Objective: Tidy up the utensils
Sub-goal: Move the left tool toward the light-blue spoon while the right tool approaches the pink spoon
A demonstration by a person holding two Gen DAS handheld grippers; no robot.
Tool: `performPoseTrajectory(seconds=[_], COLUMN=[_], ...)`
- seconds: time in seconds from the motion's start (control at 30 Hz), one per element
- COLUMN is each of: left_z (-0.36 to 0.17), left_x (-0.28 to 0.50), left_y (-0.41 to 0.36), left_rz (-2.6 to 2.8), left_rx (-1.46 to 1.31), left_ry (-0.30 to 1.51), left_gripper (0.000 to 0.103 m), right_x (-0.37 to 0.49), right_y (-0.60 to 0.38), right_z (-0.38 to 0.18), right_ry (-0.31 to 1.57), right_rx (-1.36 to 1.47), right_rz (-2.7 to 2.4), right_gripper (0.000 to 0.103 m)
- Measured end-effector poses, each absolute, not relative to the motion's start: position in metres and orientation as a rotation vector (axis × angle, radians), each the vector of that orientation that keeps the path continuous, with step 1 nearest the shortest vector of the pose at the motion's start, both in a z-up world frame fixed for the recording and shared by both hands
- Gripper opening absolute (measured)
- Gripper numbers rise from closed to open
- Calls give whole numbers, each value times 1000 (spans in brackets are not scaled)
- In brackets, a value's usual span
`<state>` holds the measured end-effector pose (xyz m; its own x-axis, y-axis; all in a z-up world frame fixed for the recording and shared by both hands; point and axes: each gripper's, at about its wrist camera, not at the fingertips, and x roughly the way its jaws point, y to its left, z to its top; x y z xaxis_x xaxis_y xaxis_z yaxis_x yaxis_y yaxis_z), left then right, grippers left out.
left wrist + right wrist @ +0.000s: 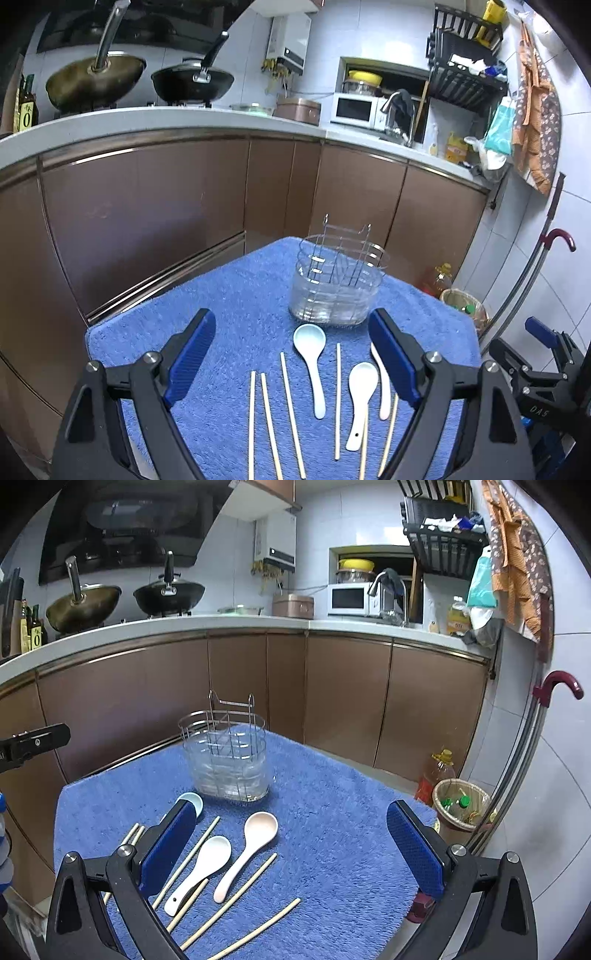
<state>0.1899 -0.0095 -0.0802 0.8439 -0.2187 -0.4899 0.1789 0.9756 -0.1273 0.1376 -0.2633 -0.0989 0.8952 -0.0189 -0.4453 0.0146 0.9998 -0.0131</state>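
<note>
Chopsticks lie scattered in rough lines on the blue towel that covers the worktop, starting at the left with a close pair and a third stick angled just beside them. Next along comes the pale blue spoon, bowl pointing toward the holder, then a single chopstick running straight, then the white spoon whose handle rests over another stick. Farther right, the third spoon looks faintly pink in the right wrist view and is partly hidden behind a finger in the left one, with two more chopsticks lying near it. Beyond them all, toward the far edge of the towel, stands the wire utensil holder in its clear plastic drip cup, upright and with nothing in it. The left tool hovers above the chopsticks and spoons with its blue-padded fingers spread wide, gripping nothing. The right tool hangs over the right half of the towel, its fingers likewise wide apart and bare. Brown cabinets run behind.
</note>
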Motion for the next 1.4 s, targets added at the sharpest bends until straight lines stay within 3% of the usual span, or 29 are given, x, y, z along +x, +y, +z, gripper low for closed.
performPoseTrajectory(seconds=[0.87,1.4], left_z=[-135,-148], left_x=[253,269], left_y=[0,-2], left_rz=[-224,-238], left_rx=[-95,-69], left_ry=[661,695], left_gripper=[83,77], right_x=[201,221], right_y=[-263,-259], right_z=[-136,-151], right_ry=[628,685], right_rx=[-24,-19], right_rz=[9,54], right_gripper=[103,72])
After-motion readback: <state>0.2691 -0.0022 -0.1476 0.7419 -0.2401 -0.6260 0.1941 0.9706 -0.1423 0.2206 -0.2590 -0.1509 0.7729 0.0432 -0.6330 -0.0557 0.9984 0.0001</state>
